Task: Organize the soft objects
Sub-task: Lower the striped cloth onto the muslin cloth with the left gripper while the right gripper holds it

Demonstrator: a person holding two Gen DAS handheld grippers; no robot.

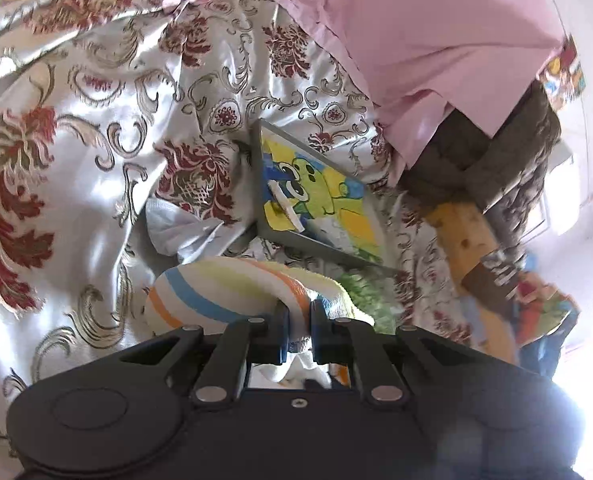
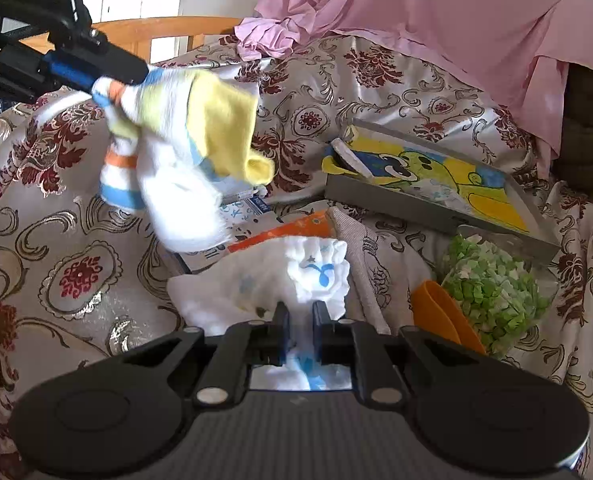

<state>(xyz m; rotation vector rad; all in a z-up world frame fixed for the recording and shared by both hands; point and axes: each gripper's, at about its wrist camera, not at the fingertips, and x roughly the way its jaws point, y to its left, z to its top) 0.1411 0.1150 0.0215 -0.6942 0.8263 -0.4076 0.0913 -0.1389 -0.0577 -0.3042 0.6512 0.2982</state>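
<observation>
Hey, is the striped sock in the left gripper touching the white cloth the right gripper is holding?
Apart. The right wrist view shows the striped sock hanging from the left gripper, with bedspread visible between it and the white cloth.

Striped sock (image 2: 164, 148): white with blue and orange bands and a yellow toe and heel; pinched at one end, it hangs crumpled in the air above the floral bed cover, the yellow part folded outward. In the left wrist view it bulges rounded just ahead of the fingers (image 1: 232, 292).
White sock (image 2: 296, 276): white with small blue prints and a frilled cuff; bunched, cuff forward, its lower end trailing toward the bed.
</observation>
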